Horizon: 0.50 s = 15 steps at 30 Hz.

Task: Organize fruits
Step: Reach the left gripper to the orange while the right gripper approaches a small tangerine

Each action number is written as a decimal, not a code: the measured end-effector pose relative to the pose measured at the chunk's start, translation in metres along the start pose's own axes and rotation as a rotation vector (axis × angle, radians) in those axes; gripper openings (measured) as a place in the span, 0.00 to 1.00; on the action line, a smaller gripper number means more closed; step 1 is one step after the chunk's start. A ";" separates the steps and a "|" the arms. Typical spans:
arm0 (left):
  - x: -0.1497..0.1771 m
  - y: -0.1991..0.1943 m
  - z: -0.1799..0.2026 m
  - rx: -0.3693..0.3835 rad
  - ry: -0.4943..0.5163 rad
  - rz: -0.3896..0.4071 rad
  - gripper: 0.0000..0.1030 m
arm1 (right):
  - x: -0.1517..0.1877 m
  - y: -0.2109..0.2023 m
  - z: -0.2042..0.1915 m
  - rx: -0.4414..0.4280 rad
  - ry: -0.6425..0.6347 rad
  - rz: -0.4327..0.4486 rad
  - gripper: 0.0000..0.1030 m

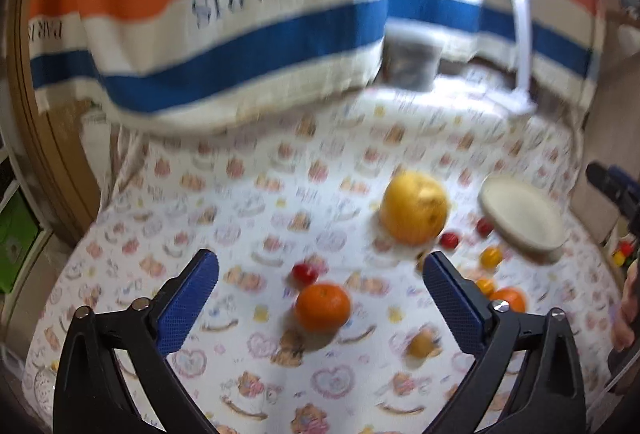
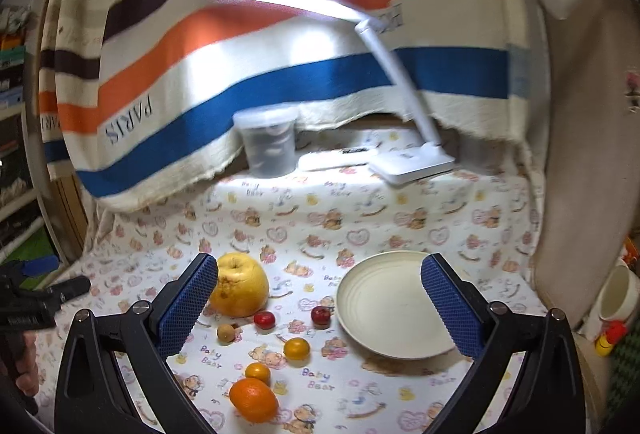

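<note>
Both grippers hang above the table with nothing held: the left gripper (image 1: 320, 270) and right gripper (image 2: 319, 272) each have jaws spread wide. Fruit lies loose on the "Baby Bear" tablecloth (image 2: 360, 210), including an orange (image 2: 253, 399) and a large yellow fruit (image 2: 240, 284), beside the empty plate (image 2: 384, 310). The striped blanket (image 2: 256, 74) reads "PARIS".

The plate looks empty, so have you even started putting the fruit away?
Nothing looks done yet: the plate holds no fruit. Nothing is in hand either; the left gripper and right gripper are both open. Everything is left: the big yellow fruit, the oranges, the small red fruits and the small orange ones all sit on the tablecloth.
</note>
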<state>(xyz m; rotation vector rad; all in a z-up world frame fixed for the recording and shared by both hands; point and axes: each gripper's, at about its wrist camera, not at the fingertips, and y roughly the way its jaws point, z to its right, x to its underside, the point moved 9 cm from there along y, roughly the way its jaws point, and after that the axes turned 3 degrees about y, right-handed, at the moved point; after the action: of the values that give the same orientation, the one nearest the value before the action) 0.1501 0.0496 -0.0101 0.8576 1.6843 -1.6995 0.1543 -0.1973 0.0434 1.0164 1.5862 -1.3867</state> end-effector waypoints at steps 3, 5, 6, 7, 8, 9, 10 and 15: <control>0.017 0.024 -0.001 0.066 -0.056 -0.105 0.88 | 0.008 0.019 -0.011 -0.016 -0.016 -0.036 0.99; 0.027 0.038 -0.001 0.099 -0.093 -0.162 0.87 | 0.011 0.029 -0.015 -0.027 -0.014 -0.054 0.99; 0.031 0.044 -0.001 0.102 -0.105 -0.183 0.85 | 0.012 0.033 -0.016 -0.027 -0.013 -0.057 0.99; 0.034 0.051 -0.001 0.106 -0.116 -0.207 0.80 | 0.013 0.036 -0.016 -0.026 -0.012 -0.054 0.99; 0.037 0.055 -0.001 0.112 -0.124 -0.226 0.77 | 0.015 0.037 -0.015 -0.024 -0.014 -0.051 0.99; 0.039 0.060 0.000 0.120 -0.131 -0.247 0.76 | 0.018 0.039 -0.015 -0.020 -0.016 -0.047 0.99; 0.042 0.065 0.001 0.125 -0.137 -0.266 0.75 | 0.020 0.042 -0.014 -0.016 -0.018 -0.050 0.99; 0.052 0.081 0.001 0.114 -0.147 -0.315 0.72 | 0.030 0.050 -0.008 -0.014 -0.010 -0.077 0.99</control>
<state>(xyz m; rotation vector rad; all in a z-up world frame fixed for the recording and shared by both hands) 0.1813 0.0486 -0.1012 0.5201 1.7030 -2.0318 0.1887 -0.1833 -0.0020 0.9475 1.6400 -1.4280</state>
